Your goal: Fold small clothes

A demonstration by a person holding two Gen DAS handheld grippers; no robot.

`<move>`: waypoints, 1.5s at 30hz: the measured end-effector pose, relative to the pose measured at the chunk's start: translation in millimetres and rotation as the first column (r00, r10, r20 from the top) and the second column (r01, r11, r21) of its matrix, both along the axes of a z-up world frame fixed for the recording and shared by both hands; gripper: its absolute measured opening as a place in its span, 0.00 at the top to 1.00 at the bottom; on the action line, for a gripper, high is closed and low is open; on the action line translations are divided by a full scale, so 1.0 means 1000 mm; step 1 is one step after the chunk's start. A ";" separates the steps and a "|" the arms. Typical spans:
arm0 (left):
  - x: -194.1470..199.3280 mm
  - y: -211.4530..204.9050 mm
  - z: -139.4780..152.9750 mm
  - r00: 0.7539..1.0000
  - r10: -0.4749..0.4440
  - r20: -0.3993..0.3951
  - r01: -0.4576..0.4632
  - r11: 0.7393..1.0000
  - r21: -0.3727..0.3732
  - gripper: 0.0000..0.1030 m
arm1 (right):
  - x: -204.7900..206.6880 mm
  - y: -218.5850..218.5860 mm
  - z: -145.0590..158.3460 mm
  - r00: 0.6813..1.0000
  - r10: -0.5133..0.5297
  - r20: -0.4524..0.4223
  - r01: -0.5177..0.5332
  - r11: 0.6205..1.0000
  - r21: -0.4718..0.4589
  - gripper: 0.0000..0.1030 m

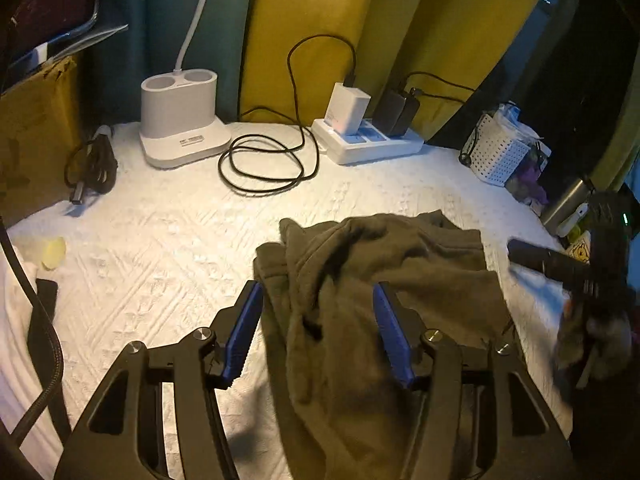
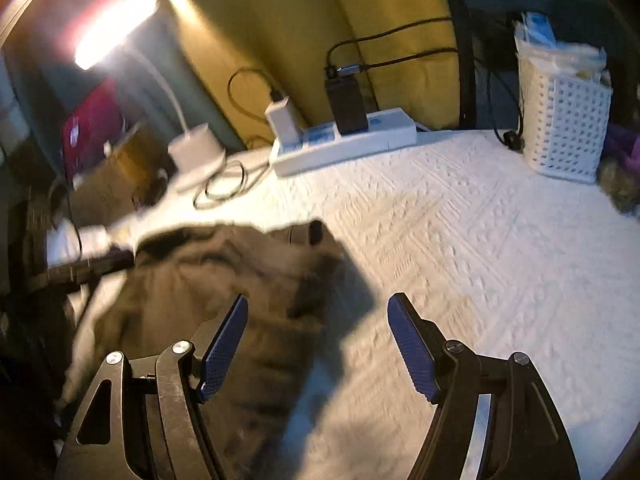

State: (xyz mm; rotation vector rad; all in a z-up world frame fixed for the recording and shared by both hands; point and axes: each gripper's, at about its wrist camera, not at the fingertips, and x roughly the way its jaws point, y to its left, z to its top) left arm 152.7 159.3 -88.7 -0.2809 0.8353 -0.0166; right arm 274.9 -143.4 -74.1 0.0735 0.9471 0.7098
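The olive garment [image 1: 360,280] lies rumpled on the white-covered tabletop [image 1: 168,240], running lengthwise away beneath the released left claw [image 1: 318,332], the nearer one, while the right claw [image 2: 318,348], unclenched and empty, hangs over its edge.

The olive garment [image 1: 384,304] runs off the bottom edge of the left wrist view, so its lower part cannot be seen. In the right wrist view it is smeared by motion blur. The right tongs [image 1: 560,268] appear there only as a dark blur. The contents of the white basket [image 2: 564,128] are too unclear to identify.
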 end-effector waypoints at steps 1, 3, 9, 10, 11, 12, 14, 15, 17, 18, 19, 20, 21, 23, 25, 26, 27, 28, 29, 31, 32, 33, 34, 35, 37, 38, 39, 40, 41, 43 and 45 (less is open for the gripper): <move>0.000 0.001 -0.003 1.000 0.007 -0.009 -0.007 1.000 0.004 0.44 | 0.005 0.002 -0.002 1.000 0.002 -0.010 -0.001 1.000 0.012 0.39; 0.000 0.001 -0.006 1.000 0.013 -0.018 -0.013 1.000 0.004 0.44 | 0.015 0.008 -0.009 0.999 -0.001 -0.034 0.001 1.000 -0.004 0.52; 0.005 -0.005 -0.017 1.000 -0.002 -0.023 0.002 1.000 0.008 0.44 | 0.022 0.035 -0.030 0.995 0.064 -0.080 -0.066 0.998 -0.022 0.81; 0.006 -0.006 -0.018 1.000 -0.003 -0.027 0.003 1.000 0.015 0.44 | 0.024 0.040 -0.028 0.995 0.077 -0.058 -0.079 0.996 -0.037 0.83; 0.007 -0.007 -0.020 0.999 -0.002 -0.034 0.003 1.000 0.025 0.45 | 0.027 0.042 -0.026 0.996 0.083 -0.046 -0.085 0.995 -0.043 0.85; 0.008 -0.008 -0.022 0.999 -0.001 -0.037 0.003 0.999 0.037 0.45 | 0.033 0.046 -0.022 0.996 0.083 -0.028 -0.084 0.995 -0.051 0.86; 0.009 -0.009 -0.024 0.999 -0.011 -0.035 0.013 0.999 0.053 0.53 | 0.041 0.054 -0.018 0.996 0.091 0.002 -0.090 0.993 -0.071 0.86; 0.009 -0.009 -0.025 0.999 -0.016 -0.038 0.018 0.998 0.058 0.57 | 0.044 0.058 -0.018 0.995 0.099 0.015 -0.097 0.991 -0.089 0.86; 0.010 -0.009 -0.029 0.999 -0.016 -0.048 0.019 0.997 0.072 0.62 | 0.050 0.066 -0.024 0.993 0.117 0.020 -0.113 0.986 -0.122 0.86; 0.009 -0.008 -0.030 0.999 -0.013 -0.046 0.016 0.997 0.076 0.63 | 0.052 0.071 -0.031 0.992 0.123 0.019 -0.119 0.983 -0.142 0.86; 0.009 -0.008 -0.030 0.999 -0.009 -0.044 0.013 0.997 0.076 0.64 | 0.053 0.071 -0.034 0.992 0.126 0.024 -0.120 0.980 -0.158 0.86; 0.008 -0.007 -0.030 0.999 -0.006 -0.045 0.010 0.997 0.073 0.65 | 0.052 0.073 -0.038 0.991 0.126 0.041 -0.117 0.977 -0.180 0.87; 0.007 -0.006 -0.028 0.999 0.000 -0.040 0.003 0.997 0.072 0.66 | 0.051 0.072 -0.038 0.991 0.124 0.050 -0.113 0.977 -0.183 0.86; 0.004 -0.005 -0.024 0.999 0.012 -0.030 -0.010 0.997 0.073 0.67 | 0.050 0.069 -0.036 0.992 0.108 0.062 -0.094 0.976 -0.197 0.86; 0.001 -0.004 -0.018 1.000 0.027 -0.010 -0.026 0.997 0.074 0.67 | 0.049 0.066 -0.037 0.993 0.093 0.067 -0.077 0.976 -0.205 0.83; 0.000 -0.002 -0.015 0.999 0.039 -0.002 -0.039 0.997 0.072 0.67 | 0.048 0.063 -0.036 0.993 0.083 0.080 -0.064 0.973 -0.220 0.77; -0.003 0.001 -0.012 0.998 0.057 0.005 -0.057 0.996 0.066 0.67 | 0.046 0.062 -0.035 0.993 0.078 0.088 -0.056 0.972 -0.229 0.73; -0.005 0.003 -0.009 0.997 0.074 0.007 -0.075 0.995 0.065 0.67 | 0.045 0.059 -0.034 0.993 0.073 0.095 -0.049 0.971 -0.235 0.72; -0.006 0.006 -0.007 0.996 0.092 0.007 -0.092 0.994 0.060 0.67 | 0.042 0.056 -0.031 0.992 0.066 0.104 -0.039 0.970 -0.240 0.70; -0.013 0.013 -0.002 0.993 0.118 -0.002 -0.118 0.992 0.040 0.67 | 0.036 0.049 -0.025 0.991 0.053 0.122 -0.022 0.969 -0.247 0.61; -0.019 0.013 0.000 0.993 0.116 0.002 -0.116 0.993 0.026 0.63 | 0.032 0.047 -0.022 0.990 0.051 0.132 -0.016 0.967 -0.253 0.46; -0.025 0.011 0.003 0.994 0.106 0.004 -0.106 0.994 0.018 0.60 | 0.026 0.044 -0.017 0.988 0.050 0.145 -0.012 0.967 -0.253 0.33; -0.030 0.008 0.005 0.996 0.094 0.006 -0.094 0.995 0.012 0.56 | 0.021 0.042 -0.015 0.987 0.051 0.150 -0.013 0.968 -0.249 0.31; -0.034 0.004 0.007 0.997 0.079 0.008 -0.079 0.997 0.007 0.55 | 0.015 0.039 -0.011 0.986 0.055 0.156 -0.016 0.970 -0.243 0.31; -0.046 -0.008 0.007 0.999 0.037 -0.002 -0.037 0.999 0.001 0.54 | 0.000 0.036 -0.007 0.985 0.068 0.159 -0.027 0.969 -0.246 0.31; -0.052 -0.015 0.006 1.000 0.018 -0.013 -0.018 1.000 0.002 0.54 | -0.010 0.033 -0.006 0.985 0.072 0.157 -0.032 0.969 -0.247 0.31; -0.057 -0.021 0.004 1.000 0.005 -0.021 -0.005 1.000 0.002 0.54 | -0.016 0.033 -0.006 0.985 0.075 0.153 -0.035 0.969 -0.246 0.31; -0.061 -0.025 0.003 1.000 -0.005 -0.026 0.005 1.000 -0.001 0.54 | -0.025 0.031 -0.007 0.986 0.080 0.144 -0.042 0.968 -0.246 0.31; -0.066 -0.031 0.000 0.999 -0.017 -0.034 0.017 1.000 -0.005 0.54 | -0.033 0.030 -0.008 0.987 0.085 0.137 -0.049 0.968 -0.248 0.31; -0.075 -0.038 -0.002 0.999 -0.030 -0.037 0.029 1.000 -0.012 0.54 | -0.049 0.030 -0.010 0.988 0.091 0.125 -0.057 0.966 -0.252 0.31; -0.084 -0.044 -0.003 0.999 -0.034 -0.038 0.033 0.999 -0.021 0.54 | -0.066 0.030 -0.012 0.990 0.090 0.112 -0.059 0.966 -0.252 0.31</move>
